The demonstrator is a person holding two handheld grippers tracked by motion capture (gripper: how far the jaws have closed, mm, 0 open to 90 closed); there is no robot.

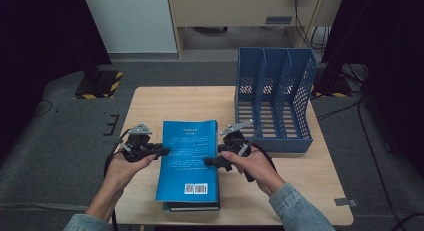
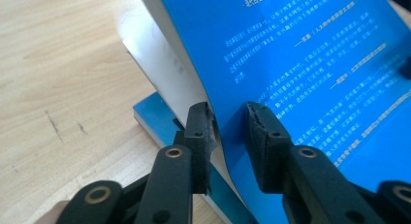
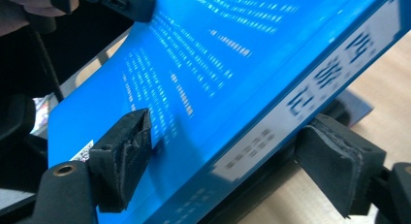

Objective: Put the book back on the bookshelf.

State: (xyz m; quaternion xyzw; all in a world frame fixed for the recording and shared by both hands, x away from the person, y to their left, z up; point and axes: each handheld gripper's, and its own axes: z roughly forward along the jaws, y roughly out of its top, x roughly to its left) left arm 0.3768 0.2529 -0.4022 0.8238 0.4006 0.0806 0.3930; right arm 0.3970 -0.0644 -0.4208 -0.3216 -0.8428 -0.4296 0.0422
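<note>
Your left fingers (image 2: 198,132) are clamped on the long edge of the blue book (image 1: 189,158): one pad sits under the cover against the white page block, the other lies on the printed blue face, and the cover curls up between them. Your left gripper (image 1: 159,151) meets the book at its left edge, about halfway along.

Your right fingers (image 3: 127,151) straddle the opposite side of the book, one pad pressed on the blue face, the other beneath the spine edge with its white lettered strip; whether that lower pad touches the book I cannot tell. Your right gripper (image 1: 214,161) meets the book at its right edge, roughly level with the left one.

The book is held between your two hands with the barcode end toward you, lying over a second, darker book (image 1: 192,206) whose edge pokes out at the near end. From the left gripper view, the held book's left edge stands clear above that lower book and the wooden surface (image 1: 145,103).

Beyond the book's far right corner, just beside it, stands a blue file rack (image 1: 274,98) with upright dividers and perforated walls, its open slots facing you.
</note>
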